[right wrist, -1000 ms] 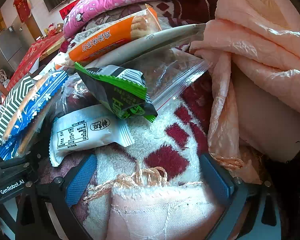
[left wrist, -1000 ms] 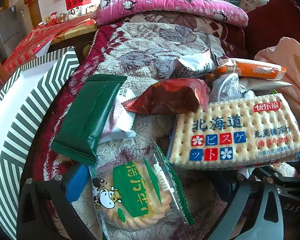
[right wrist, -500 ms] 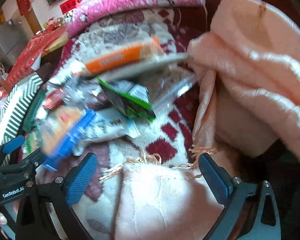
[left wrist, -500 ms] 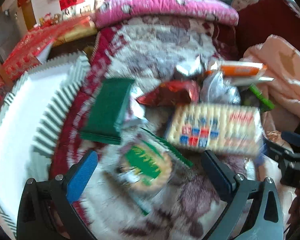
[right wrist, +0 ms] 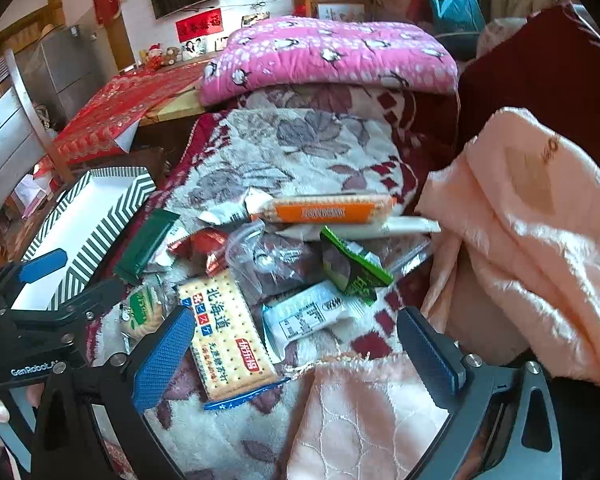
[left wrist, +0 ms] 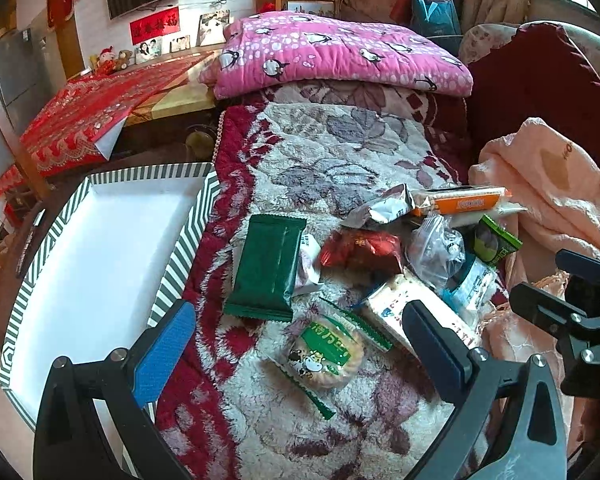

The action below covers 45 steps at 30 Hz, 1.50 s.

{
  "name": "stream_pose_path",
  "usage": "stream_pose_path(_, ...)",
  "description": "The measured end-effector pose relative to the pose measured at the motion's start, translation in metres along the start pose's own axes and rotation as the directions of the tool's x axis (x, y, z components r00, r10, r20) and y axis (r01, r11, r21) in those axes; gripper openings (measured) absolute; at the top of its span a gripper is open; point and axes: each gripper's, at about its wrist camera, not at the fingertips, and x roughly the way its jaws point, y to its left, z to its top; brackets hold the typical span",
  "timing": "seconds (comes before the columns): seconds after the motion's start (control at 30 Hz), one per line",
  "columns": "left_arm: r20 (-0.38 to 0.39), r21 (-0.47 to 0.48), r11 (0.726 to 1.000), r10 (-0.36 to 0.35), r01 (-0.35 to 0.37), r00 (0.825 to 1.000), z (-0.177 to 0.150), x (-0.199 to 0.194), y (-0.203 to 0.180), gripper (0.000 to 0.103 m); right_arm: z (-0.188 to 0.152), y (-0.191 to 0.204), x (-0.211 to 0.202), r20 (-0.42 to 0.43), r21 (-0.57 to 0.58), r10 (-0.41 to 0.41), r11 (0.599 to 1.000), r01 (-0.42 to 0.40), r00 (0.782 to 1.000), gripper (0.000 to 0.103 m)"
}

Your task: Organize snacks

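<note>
Right now both tools hang just over the snack pile on the bed. The left hand-held gripper has its jaws spread wide and empty, the round cow-print biscuit pack lying on the blanket between its blue pads. The right hand-held gripper is equally wide open, gripping nothing; the big cracker pack sits just beside its left pad and a peach cloth bunches along the right. Behind these lie a dark green wrapper, a red foil packet, a clear bag and an orange biscuit sleeve. An empty striped box stands at the blanket's left edge. A pink penguin quilt lies folded at the bed's far end.
</note>
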Motion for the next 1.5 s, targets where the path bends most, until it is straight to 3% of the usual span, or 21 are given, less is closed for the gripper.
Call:
stream_pose_path(0.57,-0.025,-0.002,1.0,-0.025,0.025,0.999,0.007,0.014,-0.001,0.103,-0.002,0.009,0.004,-0.015,-0.038,0.022,0.999,-0.022,1.0,0.101)
stream_pose_path(1.13,-0.129,-0.063,0.991,-0.125,0.118,0.984,0.023,0.067,0.031,0.103,-0.006,0.004,0.019,-0.051,-0.025,0.043,0.999,-0.044,0.998,0.101)
stream_pose_path(1.3,-0.166,-0.079,0.988,-0.144,0.132,0.976,0.026,0.082,0.037,0.086,-0.007,0.003,0.023,-0.062,-0.024,0.042,0.999,-0.044,0.997,0.102)
stream_pose_path(1.5,-0.181,-0.041,0.992,-0.124,0.118,0.976,0.029,0.089,0.043,0.08,-0.007,0.0,0.026,-0.071,-0.011,0.044,0.999,-0.045,0.996,0.102)
